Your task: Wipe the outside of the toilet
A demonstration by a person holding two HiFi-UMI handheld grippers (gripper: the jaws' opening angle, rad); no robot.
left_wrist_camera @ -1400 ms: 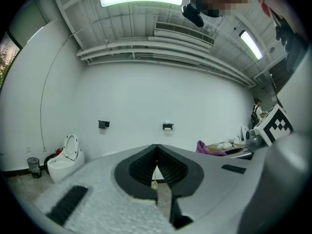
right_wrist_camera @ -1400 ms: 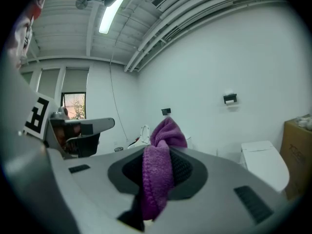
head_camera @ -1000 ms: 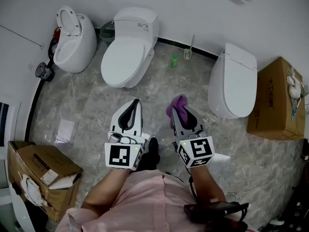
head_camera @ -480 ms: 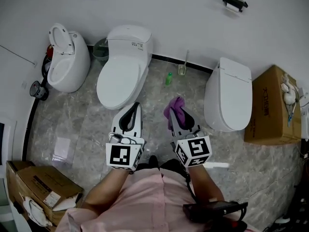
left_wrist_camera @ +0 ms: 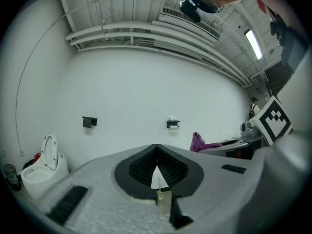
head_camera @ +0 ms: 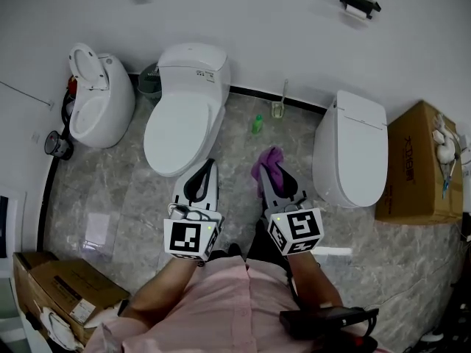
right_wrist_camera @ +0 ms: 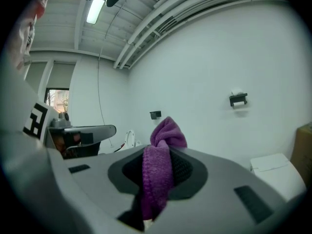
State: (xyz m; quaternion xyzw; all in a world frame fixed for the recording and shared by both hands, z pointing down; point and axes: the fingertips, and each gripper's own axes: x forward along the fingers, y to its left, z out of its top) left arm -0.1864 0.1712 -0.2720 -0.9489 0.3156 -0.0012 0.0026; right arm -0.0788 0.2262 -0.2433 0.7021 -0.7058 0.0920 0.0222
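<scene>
Standing on a grey marbled tile floor [head_camera: 125, 190], a person holds the right claw [head_camera: 265, 173] clenched on a bunched purple terry cloth [head_camera: 269, 159]; the left claw [head_camera: 208, 165] is pressed together, apparently on nothing. A white ceramic closed-lid toilet [head_camera: 184, 116], middle of 3 along the wall, sits just ahead of both claws, untouched.

- Grey marbled floor [head_camera: 110, 190].
- Left toilet [head_camera: 99, 101], middle toilet [head_camera: 184, 112] and right toilet [head_camera: 352, 149] stand along the wall.
- Green bottle [head_camera: 257, 124] stands beside toilet brush [head_camera: 277, 107].
- Cardboard box [head_camera: 419, 164] at far right.
</scene>
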